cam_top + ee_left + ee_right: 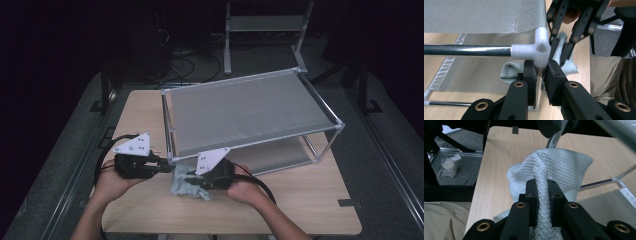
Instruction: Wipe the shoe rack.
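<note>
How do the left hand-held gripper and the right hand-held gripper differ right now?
The left hand-held gripper has its jaws on the rack's white corner joint; the right hand-held gripper is shut on the pale cloth. The left grips something rigid, the right something soft and bunched. Both have black jaws.

Hand-held gripper (541, 82) around corner joint (539, 48)

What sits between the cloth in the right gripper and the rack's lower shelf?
The rack's white corner connector and upright post, gripped by the left gripper, stand right beside the cloth in the right gripper; the lower shelf lies behind them.
</note>
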A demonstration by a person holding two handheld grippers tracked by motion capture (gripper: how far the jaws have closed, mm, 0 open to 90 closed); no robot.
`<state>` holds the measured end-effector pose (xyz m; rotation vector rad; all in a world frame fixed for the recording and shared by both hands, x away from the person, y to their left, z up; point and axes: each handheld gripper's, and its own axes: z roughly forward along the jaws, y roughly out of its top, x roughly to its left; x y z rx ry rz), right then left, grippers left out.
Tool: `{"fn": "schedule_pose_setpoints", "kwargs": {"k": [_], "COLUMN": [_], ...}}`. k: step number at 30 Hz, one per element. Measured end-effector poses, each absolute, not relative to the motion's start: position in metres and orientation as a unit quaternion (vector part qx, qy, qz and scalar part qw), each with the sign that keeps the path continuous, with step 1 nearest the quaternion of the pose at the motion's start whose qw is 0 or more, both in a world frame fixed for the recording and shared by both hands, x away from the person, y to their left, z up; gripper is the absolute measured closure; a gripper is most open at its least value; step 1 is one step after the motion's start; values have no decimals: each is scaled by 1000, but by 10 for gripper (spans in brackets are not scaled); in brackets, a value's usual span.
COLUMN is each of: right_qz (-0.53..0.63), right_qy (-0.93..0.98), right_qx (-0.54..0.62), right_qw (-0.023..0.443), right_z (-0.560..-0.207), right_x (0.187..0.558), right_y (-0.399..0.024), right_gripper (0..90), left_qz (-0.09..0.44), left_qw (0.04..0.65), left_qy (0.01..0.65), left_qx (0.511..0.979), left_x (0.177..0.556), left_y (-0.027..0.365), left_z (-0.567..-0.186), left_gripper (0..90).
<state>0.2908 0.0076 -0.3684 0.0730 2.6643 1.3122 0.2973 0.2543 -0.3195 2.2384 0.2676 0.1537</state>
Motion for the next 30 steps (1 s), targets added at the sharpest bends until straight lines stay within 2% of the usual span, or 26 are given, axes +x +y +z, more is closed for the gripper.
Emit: {"fn": "schedule_pose_setpoints", "kwargs": {"k": [10,19,27,30], "right_qz": [406,437,412,415], "right_qy": [910,893,907,904], "right_qx": [38,21,35,30], "right_qw": [79,104,84,95], "right_z": [-405,-381,-416,-413], "right_x": [299,290,294,293], "right_y": [25,26,34,33], "right_gripper": [808,813,816,816], "left_qz": [60,63,61,63], "left_qw": [432,429,430,431], "left_qy": [110,114,114,113], "left_qx": [893,894,893,893], "left_x": [298,299,299,300], "left_y": [256,257,257,258], "left_z": [-321,-320,-321,-321], "left_gripper": [796,797,797,797]}}
